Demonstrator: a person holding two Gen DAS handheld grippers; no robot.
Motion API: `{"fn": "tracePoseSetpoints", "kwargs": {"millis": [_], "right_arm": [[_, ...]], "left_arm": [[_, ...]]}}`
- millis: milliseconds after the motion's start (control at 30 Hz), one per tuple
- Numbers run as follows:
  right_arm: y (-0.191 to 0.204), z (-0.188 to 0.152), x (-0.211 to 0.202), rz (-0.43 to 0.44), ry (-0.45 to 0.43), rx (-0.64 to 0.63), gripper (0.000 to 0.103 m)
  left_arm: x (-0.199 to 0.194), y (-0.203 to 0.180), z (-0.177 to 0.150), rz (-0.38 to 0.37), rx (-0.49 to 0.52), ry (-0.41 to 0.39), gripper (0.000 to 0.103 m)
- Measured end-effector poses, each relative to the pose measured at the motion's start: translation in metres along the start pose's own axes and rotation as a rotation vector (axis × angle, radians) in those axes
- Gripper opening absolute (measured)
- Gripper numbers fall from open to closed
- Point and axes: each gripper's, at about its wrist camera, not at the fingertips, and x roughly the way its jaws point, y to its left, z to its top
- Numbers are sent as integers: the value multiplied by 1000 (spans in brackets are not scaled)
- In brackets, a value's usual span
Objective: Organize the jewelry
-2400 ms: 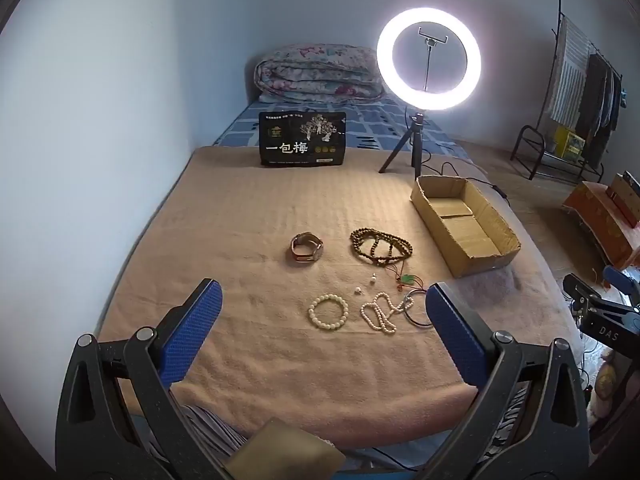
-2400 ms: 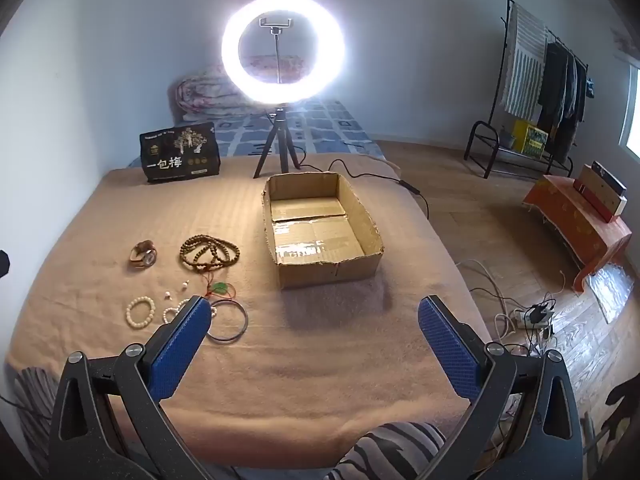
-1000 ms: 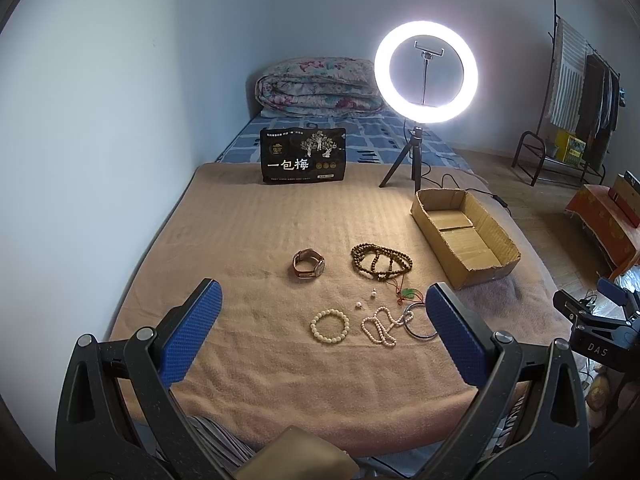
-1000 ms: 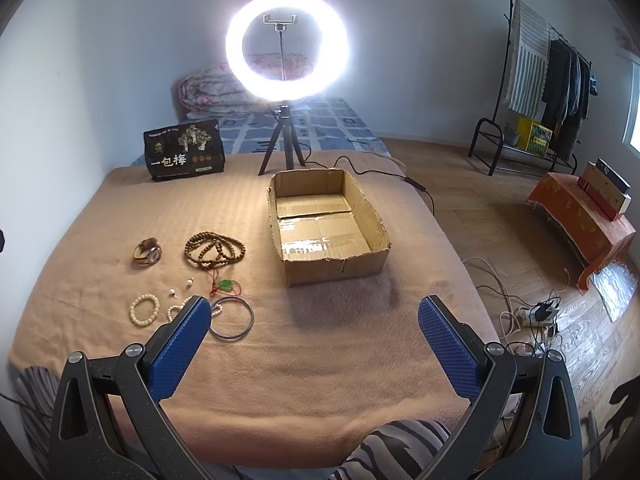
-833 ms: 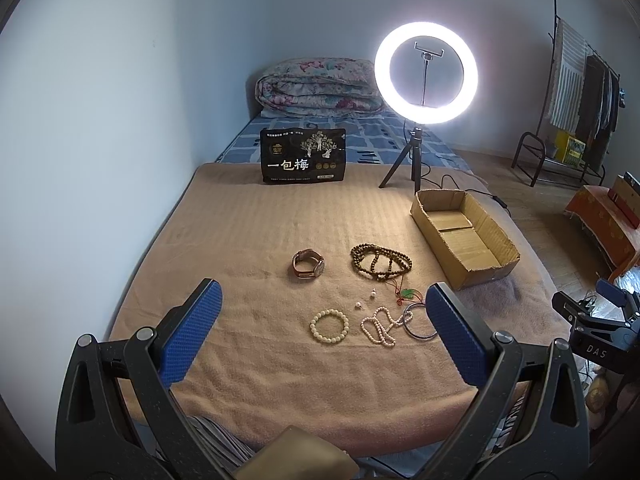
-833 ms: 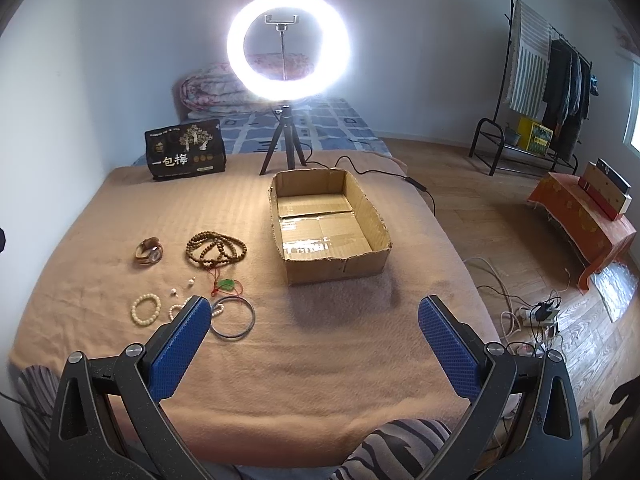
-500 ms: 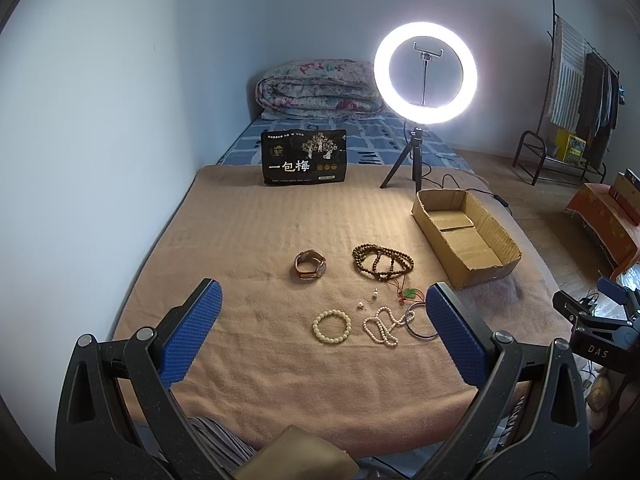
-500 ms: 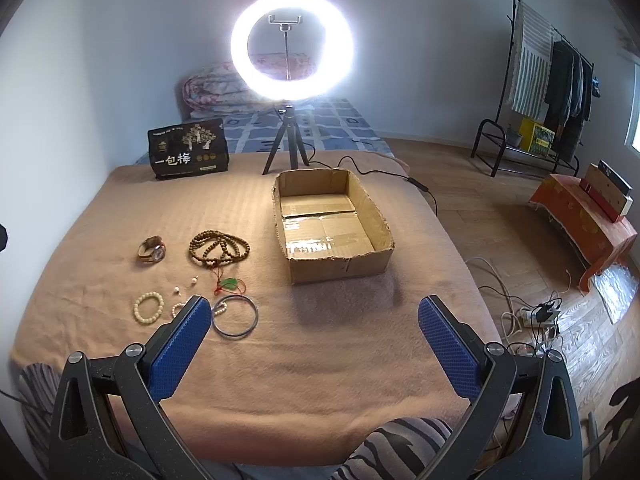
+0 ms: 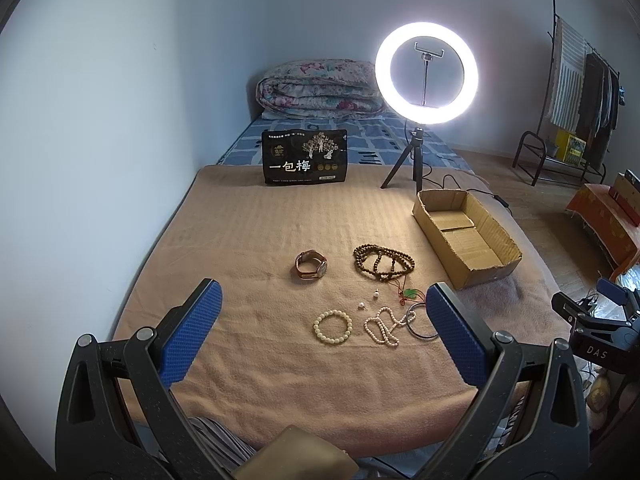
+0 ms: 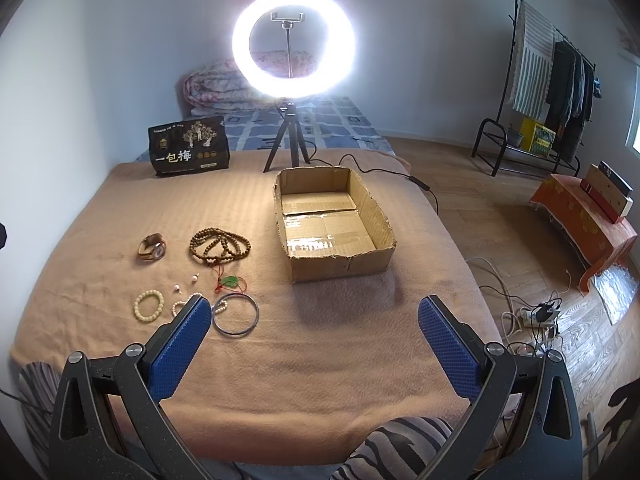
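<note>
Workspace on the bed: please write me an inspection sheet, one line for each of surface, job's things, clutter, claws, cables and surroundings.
Surface: tan blanket spread over the bed, mostly flat.
Job's things: watch, brown bead necklace, green pendant, cream bead bracelet, white bead strand, metal bangle and two loose pearls lie on the blanket; cardboard box is empty.
Clutter: black printed bag stands at the far edge.
Claws: left claw and right claw open, holding nothing.
Cables: black cord runs off the bed; power strip with wires on the floor.
Surroundings: lit ring light on a tripod, folded quilt, clothes rack.
</note>
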Motion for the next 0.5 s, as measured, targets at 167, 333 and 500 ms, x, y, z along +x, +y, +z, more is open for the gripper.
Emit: {"fn": "tracePoseSetpoints", "kwargs": {"millis": [167, 333, 500], "right_arm": [[2, 1, 0, 0, 4, -7, 102], [3, 3, 2, 2, 11, -13, 102], [5, 4, 6, 1, 19, -16, 102]], "left_arm": [[0, -1, 0, 2, 1, 0, 103], [1, 1, 0, -3, 0, 6, 103], [2, 3, 0, -3, 1, 9, 103]]}}
